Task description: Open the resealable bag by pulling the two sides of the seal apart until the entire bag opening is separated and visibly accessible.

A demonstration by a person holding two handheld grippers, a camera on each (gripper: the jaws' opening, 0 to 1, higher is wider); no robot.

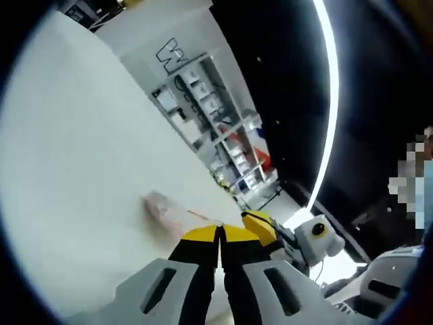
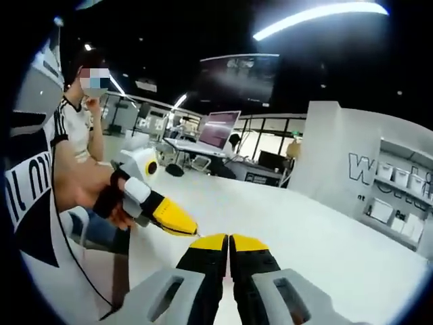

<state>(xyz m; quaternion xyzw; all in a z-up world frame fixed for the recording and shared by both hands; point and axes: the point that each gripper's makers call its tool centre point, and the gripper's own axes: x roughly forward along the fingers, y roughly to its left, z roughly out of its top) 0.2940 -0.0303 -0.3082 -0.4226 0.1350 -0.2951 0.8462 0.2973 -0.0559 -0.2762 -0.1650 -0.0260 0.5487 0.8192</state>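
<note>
While the left gripper (image 1: 219, 230) shows in the left gripper view with its yellow-tipped jaws pressed together, a thin edge of the resealable bag (image 1: 166, 208) seems to be caught between the tips, though the tips cover the contact itself. That bag is clear and pinkish, lying flat on the white table (image 1: 88, 169) just past the jaw tips, with a fine reddish line running along it toward them. Just beside the left gripper, coming in from the right of that view, is the right gripper (image 1: 260, 227), its yellow tip reaching close to the same end of the bag; whether it touches the bag cannot be told here. Behind the table stands a shelf rack (image 1: 216, 122) holding boxes and small items, and a long bright light strip (image 1: 329, 101) curves across the dark ceiling.

Seen in the right gripper view, the right gripper (image 2: 229, 238) has its jaws clenched with no visible gap, and I cannot tell whether anything is between them. The left gripper (image 2: 174, 220) enters from the left, held in a person's hand (image 2: 111, 200), its yellow tip close to the right gripper's tips. An open laptop (image 2: 216, 132) sits on a desk far behind.
</note>
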